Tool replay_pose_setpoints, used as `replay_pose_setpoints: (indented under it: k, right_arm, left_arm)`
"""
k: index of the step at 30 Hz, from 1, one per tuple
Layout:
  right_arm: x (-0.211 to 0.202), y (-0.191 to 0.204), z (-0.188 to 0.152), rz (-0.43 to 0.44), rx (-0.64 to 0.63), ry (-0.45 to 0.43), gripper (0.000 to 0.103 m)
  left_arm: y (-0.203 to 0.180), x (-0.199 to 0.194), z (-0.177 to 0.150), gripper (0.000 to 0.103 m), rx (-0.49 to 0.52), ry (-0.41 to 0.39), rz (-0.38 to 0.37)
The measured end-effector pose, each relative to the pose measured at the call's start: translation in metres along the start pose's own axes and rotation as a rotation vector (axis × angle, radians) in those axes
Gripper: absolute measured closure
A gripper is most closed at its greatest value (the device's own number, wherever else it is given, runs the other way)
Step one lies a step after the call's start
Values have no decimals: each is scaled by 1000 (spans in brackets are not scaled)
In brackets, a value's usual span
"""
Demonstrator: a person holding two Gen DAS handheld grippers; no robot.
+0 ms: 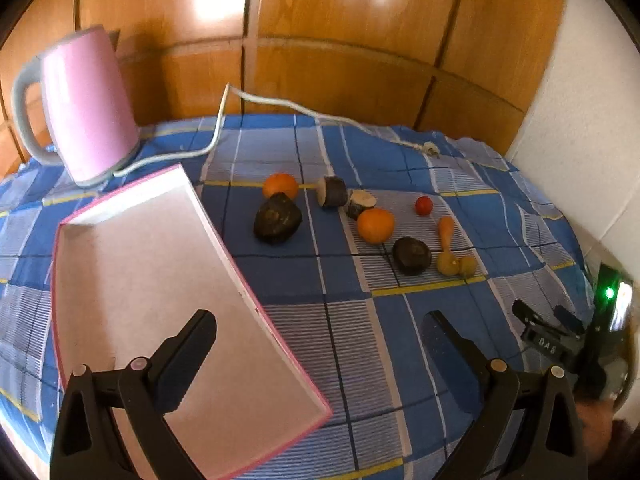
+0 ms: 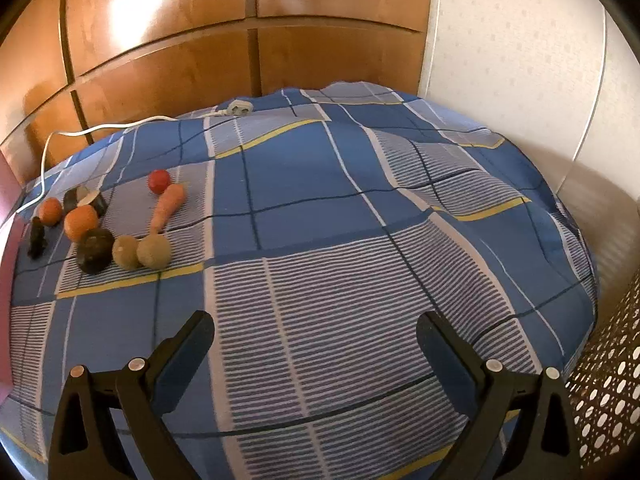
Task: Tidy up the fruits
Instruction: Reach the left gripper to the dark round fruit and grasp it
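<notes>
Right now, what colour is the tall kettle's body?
Pink kettle with a grey handle; the left wrist view shows it best.

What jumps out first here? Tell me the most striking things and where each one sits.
The pink kettle stands at the far left of the blue checked cloth, its white cord trailing toward the wall. In front of it lies an empty white tray with a pink rim. To the tray's right, oranges, a small red tomato, a carrot and dark pieces cluster mid-table; both grippers hang open, holding nothing.
</notes>
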State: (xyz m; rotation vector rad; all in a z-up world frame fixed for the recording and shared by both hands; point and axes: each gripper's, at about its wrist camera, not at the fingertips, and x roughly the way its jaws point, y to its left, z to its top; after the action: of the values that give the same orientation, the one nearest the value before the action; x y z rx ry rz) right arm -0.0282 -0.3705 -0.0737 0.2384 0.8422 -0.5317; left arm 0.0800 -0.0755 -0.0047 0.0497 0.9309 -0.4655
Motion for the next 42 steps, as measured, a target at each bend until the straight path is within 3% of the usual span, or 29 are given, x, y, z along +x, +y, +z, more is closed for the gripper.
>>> replay_pose_setpoints:
  k: [7,11,16,20,27,28,30,33,36,42]
  right_arm:
    - [11,-2,-1,6,6,14,0]
    - [12,-1,-1,7,4,-5,0]
    - [14,0,1,7,8,-22,0]
    - [18,0,1,4,9,-20,0]
    - [21,1,2,-4,0,-25,0]
    - [22,2,2,-5,-1,-26,0]
    - [22,2,2,-6,0,-26,0]
    - [23,3,3,-13,2,-25,0]
    - [25,2,2,-14,9,-24,0]
    - [28,3,2,-20,16,-22,0]
  left_arm:
    - [10,17,33,2,48,-12,89]
    - [19,38,53,16,47,32,87]
    - [18,67,74,24,75,66,90]
    - [12,89,83,32,132,96,119]
    - [12,117,84,33,163,142,155]
    - [11,121,82,36,172,151,161]
    - [11,131,79,56,170,179,156]
    - [13,130,76,59,146,152,159]
    - [10,116,75,77,129,97,151]
    - [6,80,65,91,101,17,60]
